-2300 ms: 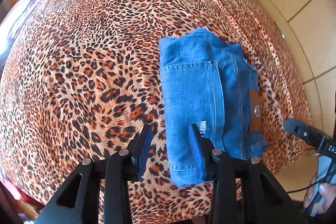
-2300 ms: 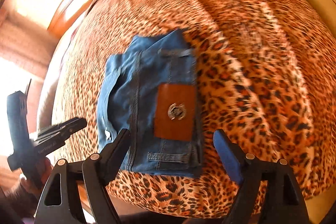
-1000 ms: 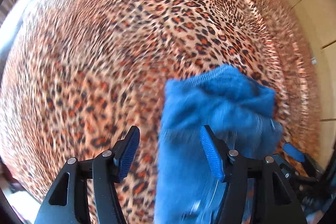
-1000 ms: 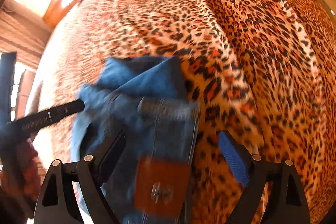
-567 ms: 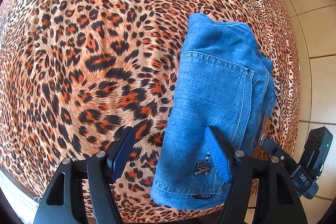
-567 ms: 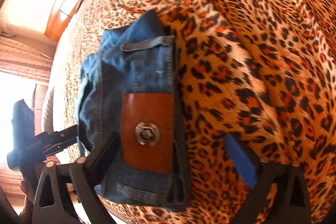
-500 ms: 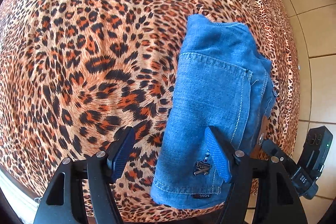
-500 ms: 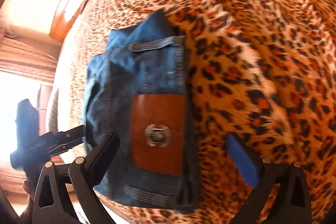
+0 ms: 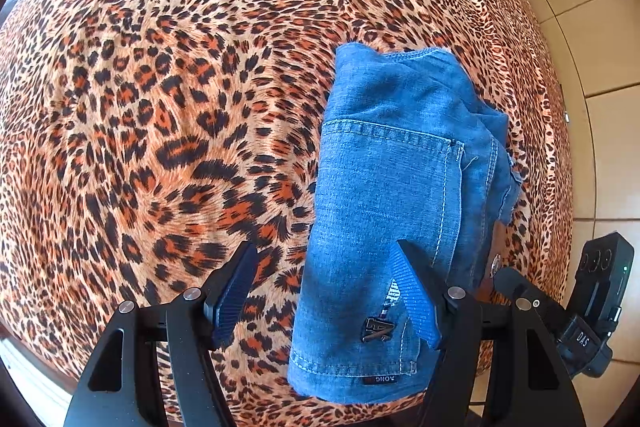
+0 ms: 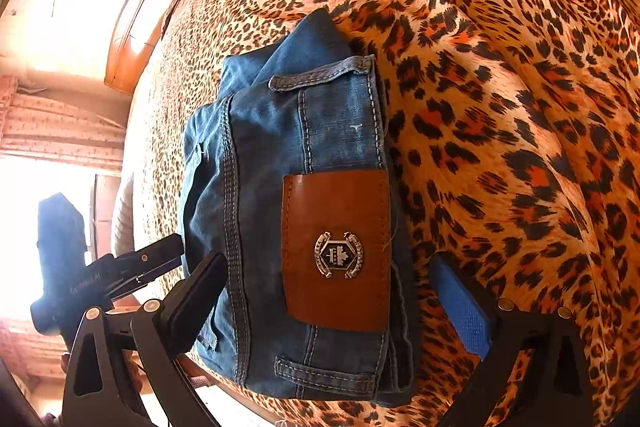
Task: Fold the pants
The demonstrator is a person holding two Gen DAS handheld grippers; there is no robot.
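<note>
The blue jeans (image 9: 392, 195) lie folded into a small bundle near the bed's edge. In the left wrist view my left gripper (image 9: 324, 295) hovers open over the bundle's near left side, its right pad (image 9: 416, 303) above the denim and its left pad over the bedspread. In the right wrist view the jeans (image 10: 272, 155) show a brown leather patch (image 10: 336, 251) on the waistband. My right gripper (image 10: 330, 299) is open and straddles that waistband end, its pads beside the cloth without pressing it. Each gripper shows at the edge of the other's view.
A leopard-print bedspread (image 9: 180, 107) covers the whole bed. Tiled floor (image 9: 600, 47) lies past the bed's right edge. A wooden headboard (image 10: 132, 27), curtains (image 10: 52, 131) and a bright window stand beyond the far side.
Both grippers have come down closer to the folded jeans. The right jaws stand a little wider than a second ago. The jeans have not moved.
</note>
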